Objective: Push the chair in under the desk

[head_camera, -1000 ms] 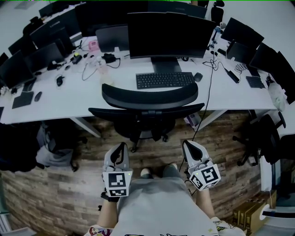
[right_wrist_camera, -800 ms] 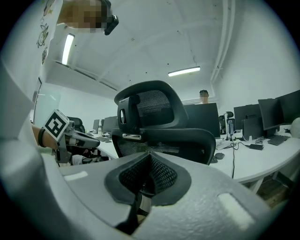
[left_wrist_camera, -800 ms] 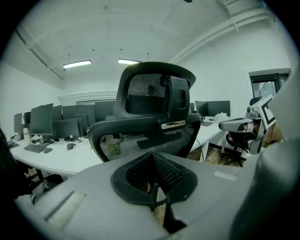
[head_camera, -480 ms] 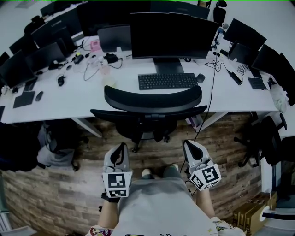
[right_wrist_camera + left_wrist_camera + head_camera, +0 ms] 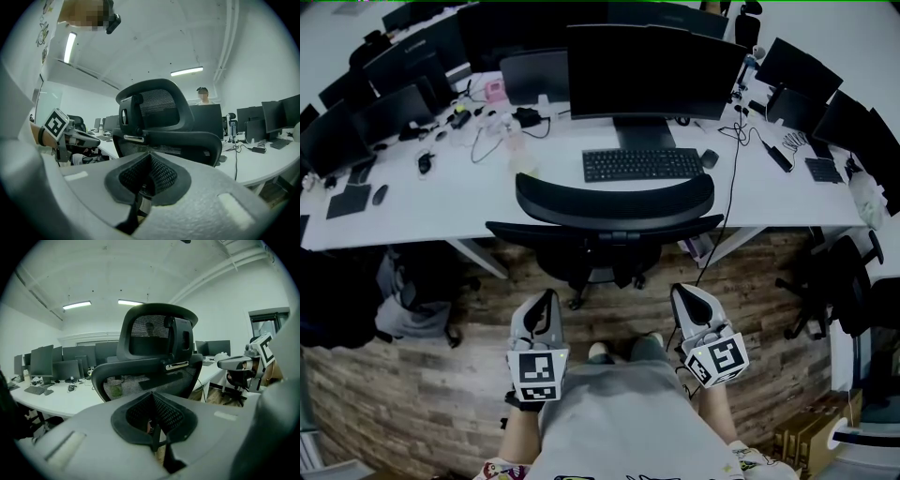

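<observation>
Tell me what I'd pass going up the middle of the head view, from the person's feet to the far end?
First the shoes, then the chair, then the keyboard, then the monitor.

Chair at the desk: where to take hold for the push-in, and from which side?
The top rim of the backrest, from behind, on the person's side. The chair has its back to both tools, and that rim is a wide bar across its width; the headrest sits on a narrower mount and may pivot. With left tool and right tool shut, pressing one on each end probably suffices.
</observation>
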`<state>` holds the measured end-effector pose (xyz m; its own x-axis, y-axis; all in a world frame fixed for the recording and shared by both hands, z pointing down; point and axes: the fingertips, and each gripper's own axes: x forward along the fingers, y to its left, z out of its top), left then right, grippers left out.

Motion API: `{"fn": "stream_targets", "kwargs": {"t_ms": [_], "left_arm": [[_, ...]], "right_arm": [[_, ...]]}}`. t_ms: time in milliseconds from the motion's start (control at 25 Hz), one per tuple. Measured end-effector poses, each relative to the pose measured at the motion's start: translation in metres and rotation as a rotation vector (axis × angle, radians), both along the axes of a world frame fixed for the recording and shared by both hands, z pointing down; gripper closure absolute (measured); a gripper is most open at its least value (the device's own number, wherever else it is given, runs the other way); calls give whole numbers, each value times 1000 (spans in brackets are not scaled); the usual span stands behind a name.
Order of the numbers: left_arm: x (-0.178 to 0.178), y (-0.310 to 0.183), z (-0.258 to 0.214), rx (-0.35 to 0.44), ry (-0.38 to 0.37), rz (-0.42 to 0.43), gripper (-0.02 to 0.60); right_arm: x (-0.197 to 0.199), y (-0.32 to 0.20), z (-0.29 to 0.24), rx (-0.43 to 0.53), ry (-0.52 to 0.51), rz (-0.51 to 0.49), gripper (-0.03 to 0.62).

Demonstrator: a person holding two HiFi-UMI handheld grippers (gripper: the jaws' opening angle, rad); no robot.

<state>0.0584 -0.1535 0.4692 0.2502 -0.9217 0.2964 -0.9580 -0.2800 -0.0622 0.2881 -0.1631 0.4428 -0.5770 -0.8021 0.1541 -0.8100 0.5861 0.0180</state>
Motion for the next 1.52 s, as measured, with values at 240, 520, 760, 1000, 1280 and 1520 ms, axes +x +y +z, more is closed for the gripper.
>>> {"fn": "stream_targets", "kwargs": {"t_ms": [240, 520, 760, 1000, 1280, 1520], "left_arm": [[0, -1, 0, 3, -2, 5, 569], [-2, 0, -2, 9, -3, 3, 569], [-3, 0, -3, 11, -4, -4, 569], [-2, 0, -1, 8, -7, -6, 569], [-1, 0, 0, 8, -11, -5, 569], [-2, 3, 0, 10, -12, -12, 569]], "right_arm": [[1, 2, 0, 0, 19, 12, 594], [3, 0, -2, 8, 20, 23, 594], [3, -1, -3, 8, 24, 26, 594], [4, 0, -3, 8, 24, 27, 594], [5, 0, -2, 8, 21, 25, 594], [3, -2, 0, 11, 9, 19, 594]]}}
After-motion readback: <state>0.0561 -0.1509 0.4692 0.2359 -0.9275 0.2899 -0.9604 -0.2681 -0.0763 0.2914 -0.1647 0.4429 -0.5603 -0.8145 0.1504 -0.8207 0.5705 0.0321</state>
